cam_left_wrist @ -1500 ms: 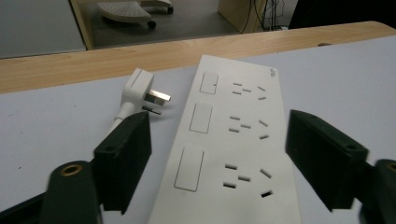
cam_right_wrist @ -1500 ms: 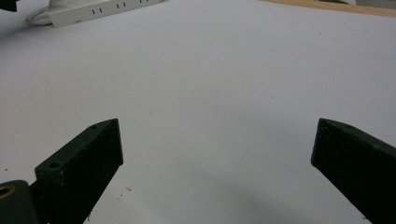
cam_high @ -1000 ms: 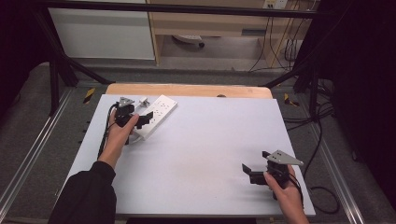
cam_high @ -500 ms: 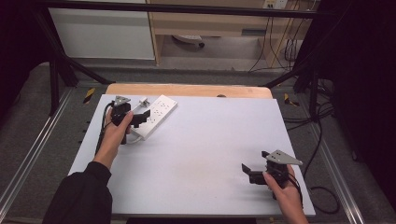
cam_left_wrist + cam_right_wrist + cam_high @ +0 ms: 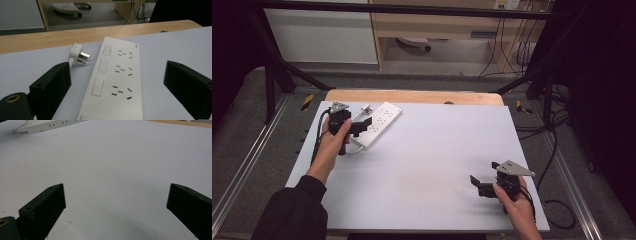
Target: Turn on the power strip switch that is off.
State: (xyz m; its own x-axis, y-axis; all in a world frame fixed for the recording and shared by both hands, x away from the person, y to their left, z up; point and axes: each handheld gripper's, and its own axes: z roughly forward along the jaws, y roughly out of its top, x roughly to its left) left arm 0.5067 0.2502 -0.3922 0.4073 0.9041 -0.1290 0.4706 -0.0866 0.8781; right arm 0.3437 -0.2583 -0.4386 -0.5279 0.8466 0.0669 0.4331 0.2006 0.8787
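A white power strip (image 5: 381,123) lies slantwise on the white table top (image 5: 427,165) at the far left; in the left gripper view the power strip (image 5: 117,82) shows three switches and rows of sockets. Its white plug (image 5: 365,108) lies loose just beyond it, and in the left gripper view the plug (image 5: 77,53) rests prongs sideways. My left gripper (image 5: 362,126) is open at the strip's near end, and the left gripper (image 5: 118,72) has its jaws wide on either side of the strip, apart from it. My right gripper (image 5: 477,184) is open and empty above the near right of the table.
The right gripper (image 5: 117,195) faces bare table, with the power strip (image 5: 50,125) far off. A wooden board edge (image 5: 412,96) runs behind the table top. Dark metal frame bars (image 5: 272,75), cables (image 5: 557,135) and floor surround the table.
My left hand and gripper have drawn slightly left, back from over the strip's near end. The right gripper has stayed put.
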